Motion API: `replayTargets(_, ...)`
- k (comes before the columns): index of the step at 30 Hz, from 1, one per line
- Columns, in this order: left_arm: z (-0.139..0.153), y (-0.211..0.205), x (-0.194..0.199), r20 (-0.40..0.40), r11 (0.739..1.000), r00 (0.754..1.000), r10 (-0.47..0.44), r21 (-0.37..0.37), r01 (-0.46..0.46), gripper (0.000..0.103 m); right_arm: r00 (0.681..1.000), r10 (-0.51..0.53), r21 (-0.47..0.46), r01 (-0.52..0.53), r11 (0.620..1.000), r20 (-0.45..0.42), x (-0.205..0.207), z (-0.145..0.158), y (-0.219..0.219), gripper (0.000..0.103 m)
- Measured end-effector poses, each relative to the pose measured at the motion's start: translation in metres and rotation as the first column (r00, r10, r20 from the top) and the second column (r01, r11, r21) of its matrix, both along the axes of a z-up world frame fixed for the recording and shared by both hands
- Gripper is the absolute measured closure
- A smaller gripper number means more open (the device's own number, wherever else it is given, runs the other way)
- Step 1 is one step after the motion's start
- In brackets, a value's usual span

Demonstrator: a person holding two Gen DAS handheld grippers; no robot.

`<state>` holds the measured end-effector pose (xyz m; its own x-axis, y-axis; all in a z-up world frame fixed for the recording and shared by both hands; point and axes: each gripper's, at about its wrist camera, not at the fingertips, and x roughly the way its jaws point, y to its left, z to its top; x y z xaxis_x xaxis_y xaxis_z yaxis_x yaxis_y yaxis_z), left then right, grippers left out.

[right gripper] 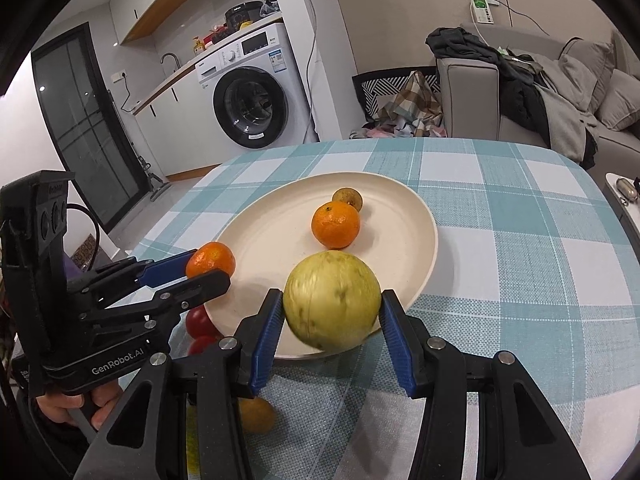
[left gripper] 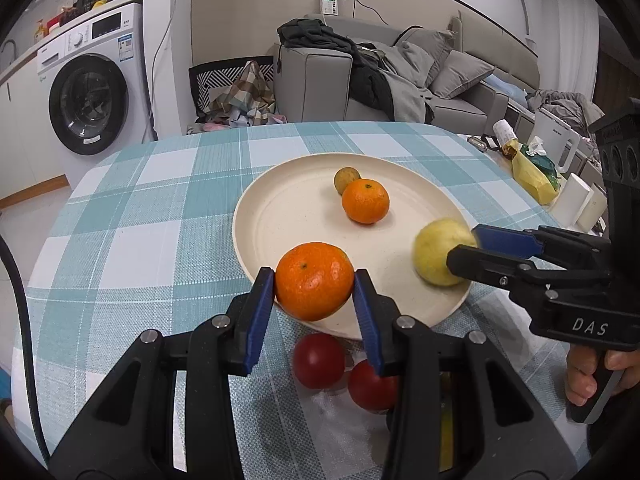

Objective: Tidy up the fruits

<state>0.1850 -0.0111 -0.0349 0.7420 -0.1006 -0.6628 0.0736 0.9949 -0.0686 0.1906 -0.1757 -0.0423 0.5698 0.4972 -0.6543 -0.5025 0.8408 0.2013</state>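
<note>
My left gripper (left gripper: 314, 282) is shut on an orange mandarin (left gripper: 314, 280) and holds it over the near left rim of the cream plate (left gripper: 280, 216). My right gripper (right gripper: 332, 308) is shut on a yellow-green round fruit (right gripper: 332, 300) over the plate's near right rim (right gripper: 428, 264). On the plate lie a second mandarin (left gripper: 365, 201) and a small brownish fruit (left gripper: 346, 178). Two red tomatoes (left gripper: 318, 360) lie on the table below my left gripper. The right view also shows the left gripper (right gripper: 208, 270) with its mandarin (right gripper: 210, 260).
The plate sits on a table with a teal checked cloth (left gripper: 140, 220). A yellow-brown fruit (right gripper: 256, 414) lies under my right gripper. A yellow bag (left gripper: 532, 176), white containers (left gripper: 576, 200) and a kettle stand at the right edge. A washing machine (left gripper: 88, 92) and sofa stand behind.
</note>
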Motion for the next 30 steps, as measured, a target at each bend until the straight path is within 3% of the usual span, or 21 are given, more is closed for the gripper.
replayTargets(4, 0.0, -0.001, 0.0, -0.002, 1.0, 1.0, -0.001, 0.003, 0.001, 0.066, 1.0, -0.019, -0.005, 0.019, 1.0, 0.014, 0.0, 0.001, -0.003, 0.053)
replayTargets(10, 0.0, -0.001, 0.0, -0.005, 1.0, 1.0, 0.002, -0.002, -0.002, 0.065, 0.999, -0.031, -0.005, 0.031, 1.0, 0.02, 0.0, 0.002, -0.006, 0.038)
replayTargets(12, 0.001, -0.001, 0.0, -0.006, 1.0, 1.0, 0.009, 0.001, -0.009, 0.054, 0.999, -0.031, -0.01, 0.032, 0.999, 0.024, -0.001, 0.003, -0.006, 0.033)
replayTargets(14, 0.004, 0.002, -0.003, 0.006, 1.0, 1.0, 0.024, -0.001, -0.024, 0.03, 0.999, -0.035, -0.013, 0.036, 0.999, 0.029, -0.002, 0.004, -0.007, 0.027)
replayTargets(16, 0.008, 0.004, -0.008, 0.021, 0.999, 0.999, 0.033, -0.013, -0.033, 0.018, 0.999, -0.038, -0.011, 0.039, 0.999, 0.032, -0.003, 0.005, -0.008, 0.021)
replayTargets(18, 0.011, 0.007, -0.012, 0.029, 0.999, 0.999, 0.039, -0.017, -0.038, 0.015, 0.998, -0.047, -0.012, 0.047, 0.999, 0.033, -0.004, 0.007, -0.01, 0.013)
replayTargets(20, 0.013, 0.007, -0.015, 0.029, 0.999, 0.999, 0.034, -0.014, -0.033, 0.0, 0.998, -0.058, -0.022, 0.059, 0.998, 0.034, -0.005, 0.009, -0.011, 0.008)
replayTargets(23, 0.017, 0.005, -0.024, 0.04, 1.0, 0.999, 0.026, -0.001, -0.026, 0.001, 0.996, -0.076, -0.045, 0.077, 0.996, 0.039, -0.006, 0.011, -0.011, 0.0)
replayTargets(30, 0.025, 0.0, -0.048, 0.045, 1.0, 0.999, 0.011, 0.028, -0.012, 0.001, 0.997, -0.065, -0.081, 0.068, 0.994, 0.038, -0.02, 0.014, -0.014, 0.0)
